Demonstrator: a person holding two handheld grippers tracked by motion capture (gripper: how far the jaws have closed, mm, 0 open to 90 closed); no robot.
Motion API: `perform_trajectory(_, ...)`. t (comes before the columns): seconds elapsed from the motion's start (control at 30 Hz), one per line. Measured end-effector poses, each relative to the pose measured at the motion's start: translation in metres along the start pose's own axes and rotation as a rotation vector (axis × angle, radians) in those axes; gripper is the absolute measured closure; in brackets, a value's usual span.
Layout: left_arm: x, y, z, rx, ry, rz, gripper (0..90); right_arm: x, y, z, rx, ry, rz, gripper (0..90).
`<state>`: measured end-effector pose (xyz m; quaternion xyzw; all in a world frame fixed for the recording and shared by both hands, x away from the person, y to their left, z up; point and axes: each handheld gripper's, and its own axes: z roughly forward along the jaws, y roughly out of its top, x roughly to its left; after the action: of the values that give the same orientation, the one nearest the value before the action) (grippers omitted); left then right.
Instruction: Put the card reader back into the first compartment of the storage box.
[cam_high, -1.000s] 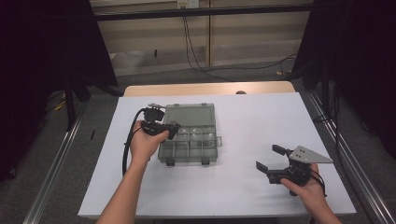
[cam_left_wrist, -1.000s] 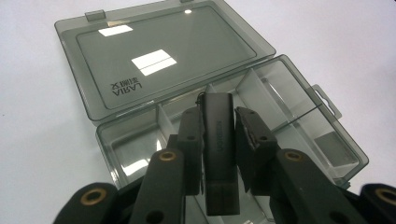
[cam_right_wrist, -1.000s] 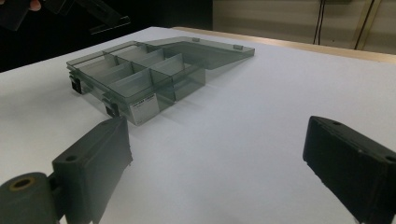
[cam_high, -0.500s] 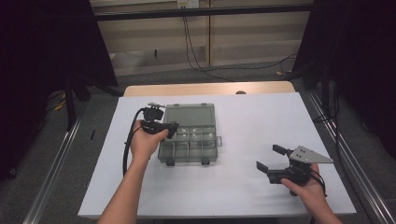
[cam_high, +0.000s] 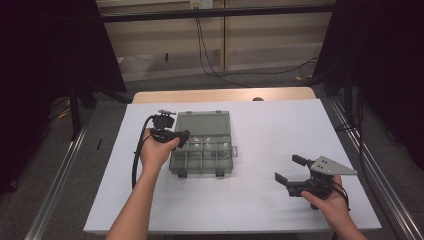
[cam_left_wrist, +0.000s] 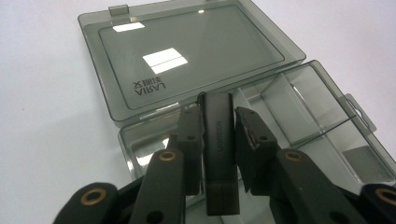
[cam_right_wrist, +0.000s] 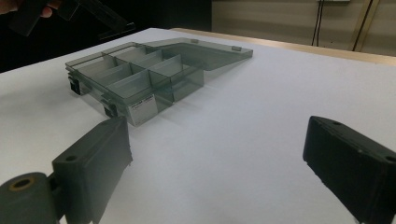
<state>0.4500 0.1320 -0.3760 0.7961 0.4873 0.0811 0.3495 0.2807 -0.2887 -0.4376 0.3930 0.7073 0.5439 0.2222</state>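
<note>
- Right hand-held gripper (cam_high: 289, 174): nearest the person, low over the white bench (cam_high: 280, 130) at its front right. The jaws stand wide apart and released, with nothing between them; in the right gripper view only bare bench shows between the two black jaws.
- Left hand-held gripper (cam_left_wrist: 219, 126): farther in, at the left edge of the organiser box (cam_high: 202, 150). The jaws are clenched on a slim black stick-shaped device (cam_left_wrist: 219, 154), held upright between the pads above a front compartment of the box.
- Organiser box: smoky transparent plastic, lying open mid-bench, with the lid (cam_left_wrist: 187, 51) folded flat behind the divided tray.
- Change from the earlier frames: none discernible; both hands, the grip and the box keep the same places.
</note>
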Motion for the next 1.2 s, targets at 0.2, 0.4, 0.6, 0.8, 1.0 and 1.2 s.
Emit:
perform_trajectory(0.2,0.003,0.0,0.001,0.004,0.01,-0.001,73.1,0.0,0.0,0.0,0.0,0.001,-0.001,7.1)
perform_trajectory(0.4,0.004,0.0,0.002,-0.003,0.019,-0.009,73.1,0.0,0.0,0.0,-0.003,-0.001,0.001,7.1)
perform_trajectory(0.6,0.006,0.0,0.004,0.002,0.03,-0.014,73.1,0.0,0.0,0.0,-0.003,-0.003,-0.006,7.2)
perform_trajectory(0.8,0.008,-0.002,0.007,0.006,0.041,-0.017,73.1,0.0,0.0,0.0,-0.004,-0.003,-0.005,7.1)
perform_trajectory(1.0,0.01,-0.004,0.01,0.009,0.052,-0.02,73.0,0.0,0.0,0.0,-0.003,-0.004,-0.003,7.2)
perform_trajectory(1.2,0.012,-0.008,0.013,0.019,0.055,-0.022,73.0,0.0,0.0,0.0,-0.002,-0.002,-0.004,7.1)
